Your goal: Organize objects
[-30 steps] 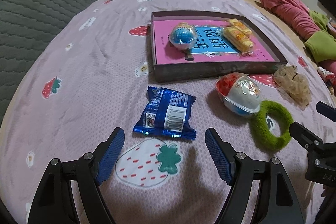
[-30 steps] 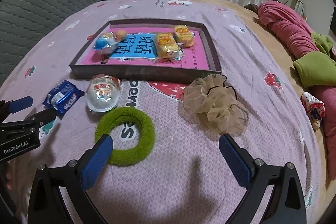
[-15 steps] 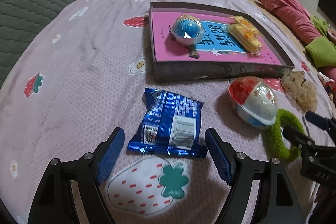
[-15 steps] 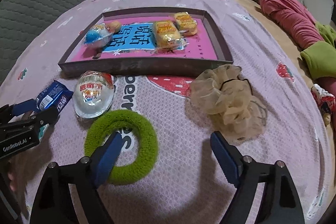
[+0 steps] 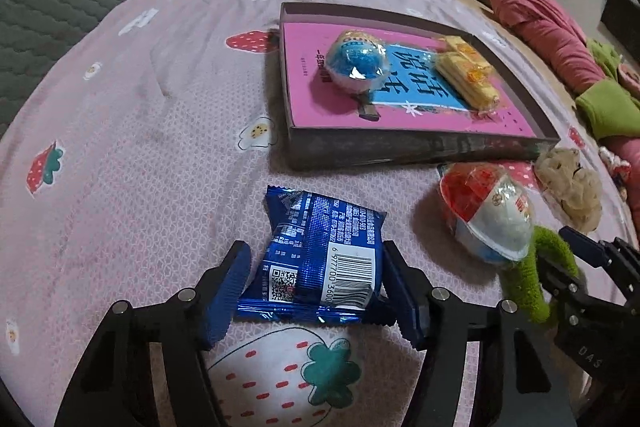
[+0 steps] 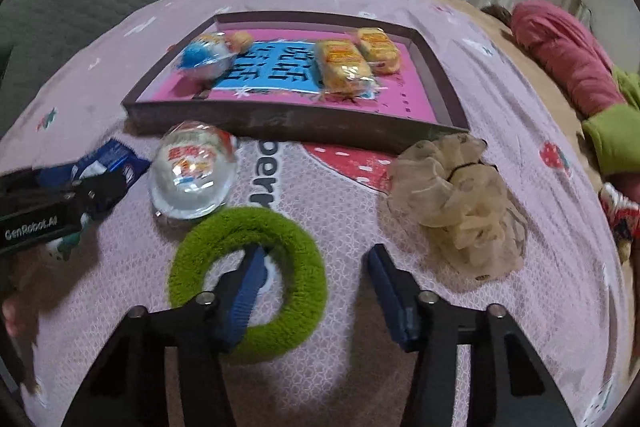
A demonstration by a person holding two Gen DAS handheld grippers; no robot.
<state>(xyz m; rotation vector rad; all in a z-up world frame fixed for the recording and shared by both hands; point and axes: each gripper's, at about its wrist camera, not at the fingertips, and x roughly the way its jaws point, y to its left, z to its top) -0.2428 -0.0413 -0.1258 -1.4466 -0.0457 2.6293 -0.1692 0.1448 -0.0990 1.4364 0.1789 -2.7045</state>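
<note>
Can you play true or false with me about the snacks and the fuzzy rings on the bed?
1. The blue snack packet lies between the fingers of the left hand-held gripper. True.
2. The green fuzzy ring is inside the tray. False: it lies on the bedsheet in front of the tray.
3. One finger of the right hand-held gripper pokes into the ring's hole. True.
4. The tray holds three blue-topped egg toys. False: only one blue-topped egg toy is there, beside two yellow wrapped cakes.
5. The beige scrunchie lies outside the tray. True.
</note>
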